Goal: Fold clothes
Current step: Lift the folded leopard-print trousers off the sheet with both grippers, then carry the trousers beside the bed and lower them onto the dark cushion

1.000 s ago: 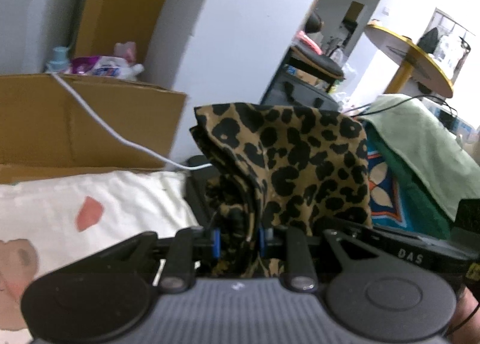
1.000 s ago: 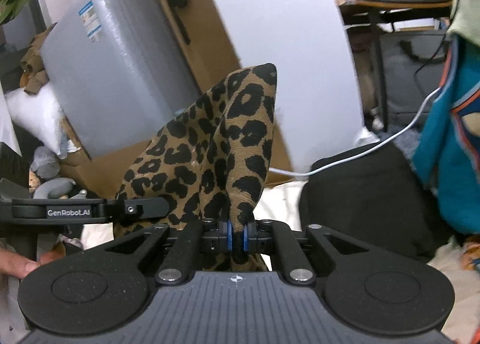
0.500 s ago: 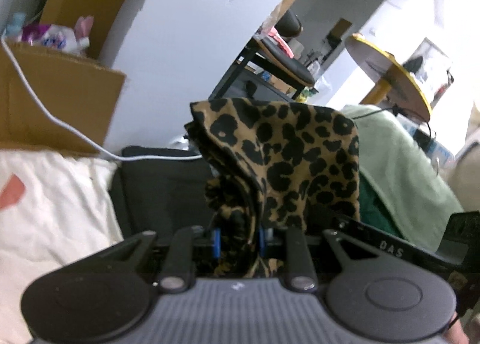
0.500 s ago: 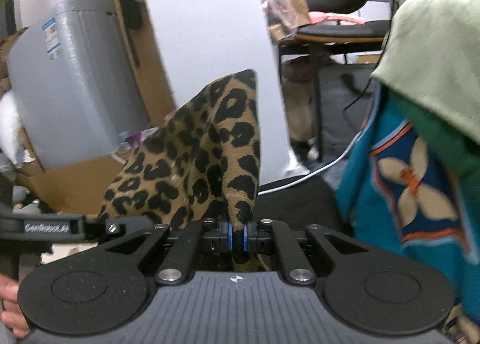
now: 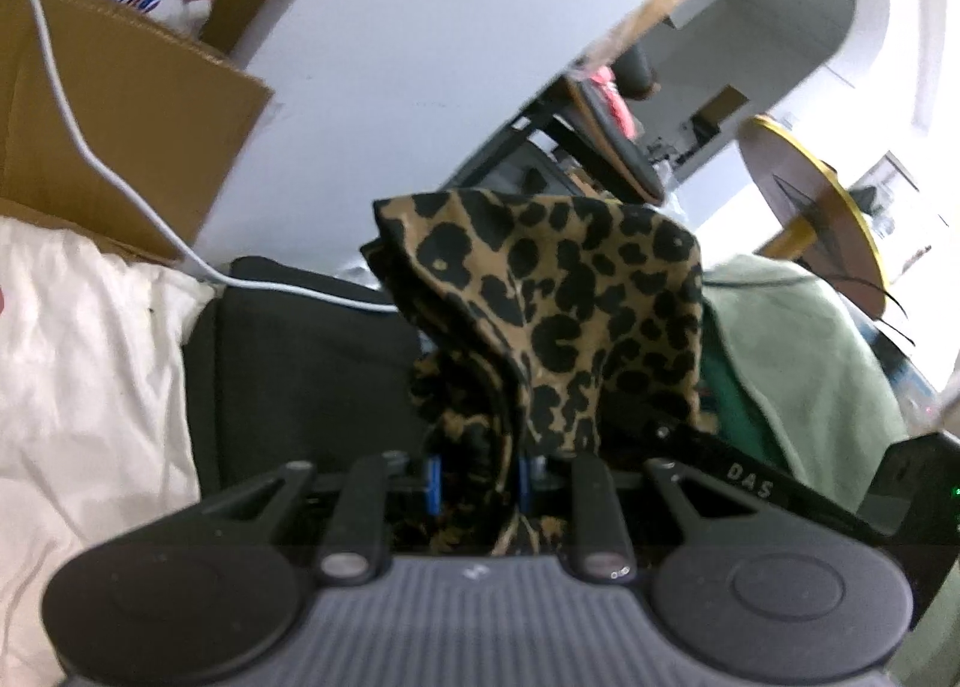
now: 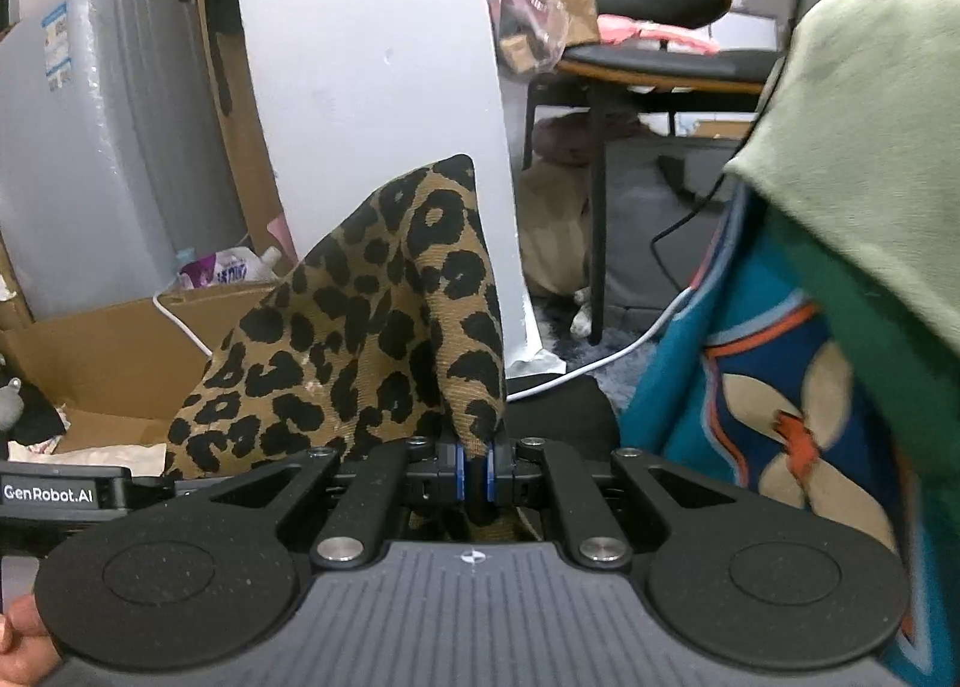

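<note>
Both hand-held grippers hold one leopard-print garment (image 5: 558,321) up off the surface below. The left hand-held gripper (image 5: 477,483) has its blue-edged pads a little apart, with a thick bunched fold of the cloth filling the gap between them; the fabric rises above the pads in a broad, roughly square flap and some of it hangs down toward the camera. The right hand-held gripper (image 6: 474,468) has its pads nearly together, pinching a thin corner of the same garment (image 6: 384,339), which stands up in a peak and slopes away toward the left, where the other gripper's black body with white lettering shows at the frame edge. A fingertip (image 6: 21,630) of the person shows in the bottom left corner of the right wrist view. Below and behind the garment lies a dark cushion-like surface (image 5: 300,363), with a white cable (image 5: 120,183) running across its far edge. To the left of it is a cream sheet or quilt (image 5: 84,387), and behind that an open cardboard box (image 5: 132,105). To the right hang a pale green cloth (image 6: 870,135) and, under it, a teal cloth with a flower pattern (image 6: 750,387), both just beside the right gripper. A white panel (image 6: 372,87) stands behind the garment, and a dark chair (image 6: 648,15) stands beyond it.
</note>
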Tool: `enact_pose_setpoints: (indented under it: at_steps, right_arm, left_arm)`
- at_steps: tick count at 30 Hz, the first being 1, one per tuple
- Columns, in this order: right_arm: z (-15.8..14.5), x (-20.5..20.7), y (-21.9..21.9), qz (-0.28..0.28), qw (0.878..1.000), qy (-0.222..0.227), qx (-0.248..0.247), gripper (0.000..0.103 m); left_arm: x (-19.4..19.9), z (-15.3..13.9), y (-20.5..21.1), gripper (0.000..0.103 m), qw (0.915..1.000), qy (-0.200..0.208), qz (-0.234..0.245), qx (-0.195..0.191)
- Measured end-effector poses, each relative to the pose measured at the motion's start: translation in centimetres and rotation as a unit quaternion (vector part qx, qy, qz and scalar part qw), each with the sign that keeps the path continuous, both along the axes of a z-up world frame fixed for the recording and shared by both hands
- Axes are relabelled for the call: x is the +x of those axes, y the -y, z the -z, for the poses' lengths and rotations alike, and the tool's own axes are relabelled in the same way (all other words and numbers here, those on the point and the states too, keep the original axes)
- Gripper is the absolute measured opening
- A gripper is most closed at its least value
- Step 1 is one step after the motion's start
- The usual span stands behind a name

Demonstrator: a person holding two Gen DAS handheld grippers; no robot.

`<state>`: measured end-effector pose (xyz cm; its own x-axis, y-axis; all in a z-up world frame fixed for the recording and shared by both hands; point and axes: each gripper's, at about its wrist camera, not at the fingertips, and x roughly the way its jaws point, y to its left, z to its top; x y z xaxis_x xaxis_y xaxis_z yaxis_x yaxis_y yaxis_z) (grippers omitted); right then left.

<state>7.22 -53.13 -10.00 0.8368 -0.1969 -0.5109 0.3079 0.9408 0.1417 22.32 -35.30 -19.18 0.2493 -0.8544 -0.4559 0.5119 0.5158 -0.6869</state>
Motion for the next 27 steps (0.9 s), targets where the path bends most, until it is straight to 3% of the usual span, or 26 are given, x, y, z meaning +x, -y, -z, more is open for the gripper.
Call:
enact_pose_setpoints:
  at_steps: [16, 27]
  right_arm:
    - [5.9, 8.2, 4.0, -0.014, 0.998, -0.045, 0.029, 0.005]
    - [10.5, 13.1, 5.7, 0.0, 0.995, -0.083, 0.053, 0.005]
  left_arm:
    - [7.3, 5.9, 3.2, 0.023, 0.9985, -0.047, 0.011, 0.024]
    - [10.4, 9.8, 3.8, 0.023, 0.9939, -0.103, -0.014, 0.037]
